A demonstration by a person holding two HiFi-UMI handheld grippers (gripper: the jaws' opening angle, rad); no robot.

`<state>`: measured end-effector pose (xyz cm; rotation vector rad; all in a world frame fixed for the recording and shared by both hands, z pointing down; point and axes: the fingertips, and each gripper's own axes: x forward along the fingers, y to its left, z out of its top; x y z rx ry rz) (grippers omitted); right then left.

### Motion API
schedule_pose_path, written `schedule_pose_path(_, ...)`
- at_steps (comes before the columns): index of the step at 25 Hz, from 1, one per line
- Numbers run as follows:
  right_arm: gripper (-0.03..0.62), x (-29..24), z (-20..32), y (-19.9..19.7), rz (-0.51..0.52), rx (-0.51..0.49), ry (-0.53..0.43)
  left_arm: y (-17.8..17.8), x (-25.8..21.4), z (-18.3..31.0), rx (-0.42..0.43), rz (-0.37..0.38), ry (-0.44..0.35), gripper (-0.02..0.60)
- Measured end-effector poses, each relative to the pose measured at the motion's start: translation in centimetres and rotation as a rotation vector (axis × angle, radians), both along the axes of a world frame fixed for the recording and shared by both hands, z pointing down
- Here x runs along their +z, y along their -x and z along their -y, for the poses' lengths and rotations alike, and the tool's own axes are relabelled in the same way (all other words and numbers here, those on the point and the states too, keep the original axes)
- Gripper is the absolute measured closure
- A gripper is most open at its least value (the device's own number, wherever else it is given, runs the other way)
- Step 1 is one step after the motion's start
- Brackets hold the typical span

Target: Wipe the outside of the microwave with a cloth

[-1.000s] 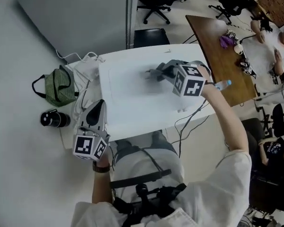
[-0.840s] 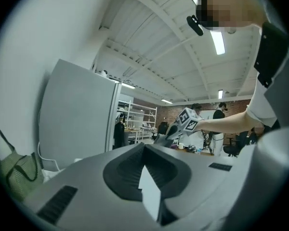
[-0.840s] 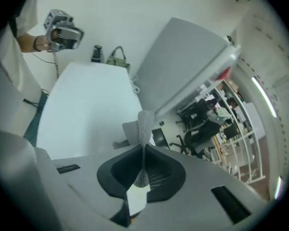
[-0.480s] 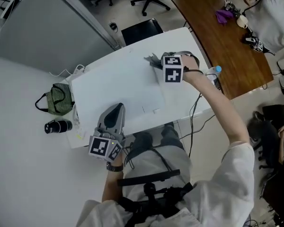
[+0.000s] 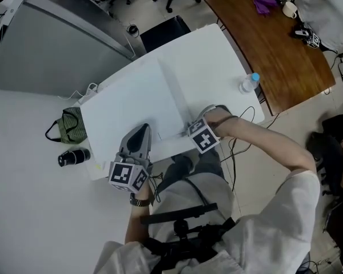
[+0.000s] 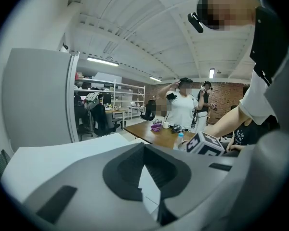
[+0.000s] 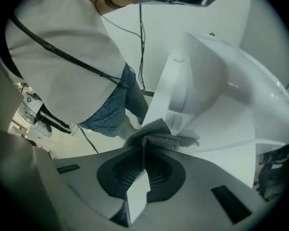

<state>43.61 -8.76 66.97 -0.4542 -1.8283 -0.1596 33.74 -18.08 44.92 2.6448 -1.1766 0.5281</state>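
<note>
Over the front edge of the microwave (image 5: 137, 101), on the person's side of it, the right gripper (image 7: 143, 152) is hanging nose-down. Its jaws are clamping a bunched fold of the grey cloth (image 7: 156, 134). The cloth is looking pressed against the microwave's white front face, just under the top edge, so I'm guessing the front is what's getting wiped at the moment. The right forearm (image 5: 263, 144) is reaching in from the microwave's right side. The wrist is bending down hard, so the gripper is pointing down and a bit toward the person's legs (image 7: 120, 105).

The left gripper (image 5: 139, 135) is lying on top of the microwave near its front left corner, pointing away from the person. Its jaws are pressing together with nothing between them. My read is it's just steadying the box or idling.

Handling-wise, the cloth is looking soft, floppy and super light. Pinching a gathered fold like this is probably the way to go, since grabbing one edge would leave it trailing. The microwave is likely heavy and rigid enough to take the rubbing, though that smooth shell is probably slick.
</note>
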Motion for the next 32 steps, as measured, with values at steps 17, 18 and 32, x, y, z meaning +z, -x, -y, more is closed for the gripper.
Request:
schedule_pose_path(17, 0.568, 0.1, 33.0, 1.4, 0.216, 0.732, -0.314, 1.3, 0.9, -0.3, -0.084, 0.031, 0.043, 0.557)
schedule_pose_path(18, 0.568, 1.2, 32.0, 1.3, 0.208, 0.711, -0.288, 1.3, 1.0, -0.1, -0.083, 0.036, 0.042, 0.557)
schedule_pose_path(32, 0.568, 12.1, 4.2, 0.3, 0.049, -0.076, 0.092, -1.8, 3.7, 3.3, -0.007, 0.093, 0.052, 0.555)
